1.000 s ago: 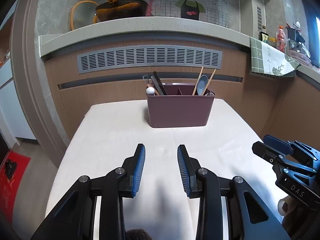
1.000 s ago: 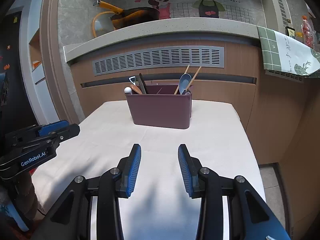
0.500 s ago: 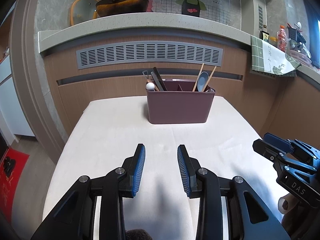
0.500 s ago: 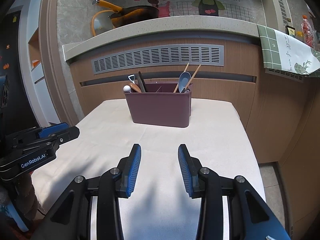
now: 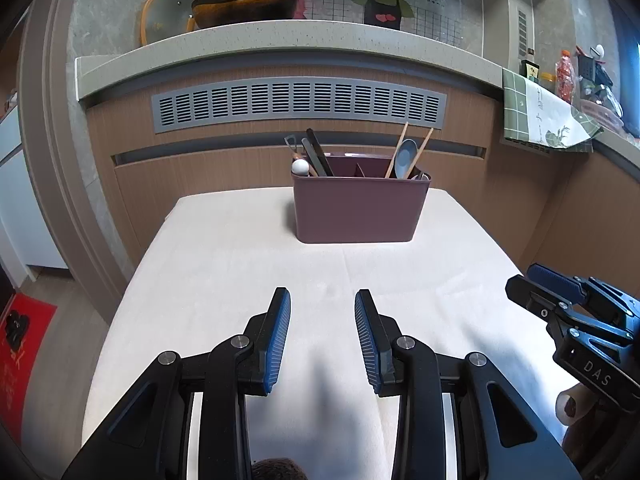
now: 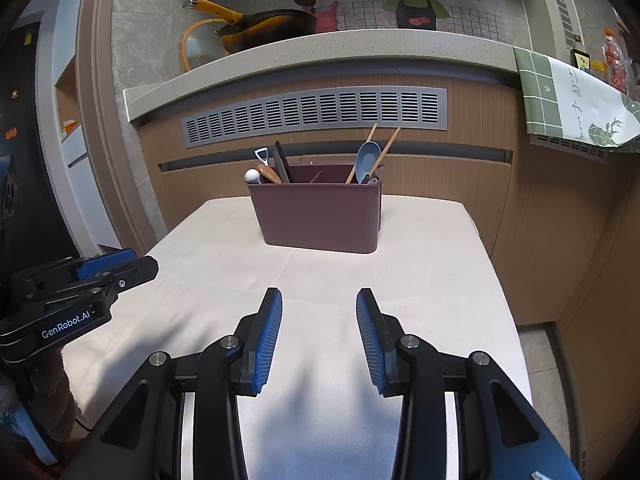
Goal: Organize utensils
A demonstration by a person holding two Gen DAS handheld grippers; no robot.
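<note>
The left gripper (image 5: 322,304) hovers above the near part of the table (image 5: 224,256), its blue-padded fingers (image 5: 278,332) spread wide with nothing between them; the right gripper (image 6: 319,302) hovers beside it over the same near area, fingers (image 6: 268,330) likewise wide and empty; each gripper appears at the edge of the other's view, the two well apart. The table carries a pale cloth; the maroon utensil caddy (image 5: 358,210) stands upright at the far middle of the table, well apart from both grippers. The caddy is divided into compartments; the left compartment holds a peeler (image 6: 262,157), a dark flat utensil (image 6: 282,166), a wooden handle (image 6: 269,174) and a white ball-ended piece (image 6: 252,176); the right compartment holds two wooden chopsticks (image 6: 384,152) leaning to the right and a grey-blue spoon (image 6: 367,156) with its bowl up; the middle compartment's contents cannot be determined. Behind the table, a wood-panelled counter front carries a grey vent grille (image 5: 298,104); on the counter top (image 5: 280,42) rests a dark pan with a yellow handle (image 6: 264,26); a green-checked cloth (image 6: 572,104) hangs over the counter edge at the far right.
</note>
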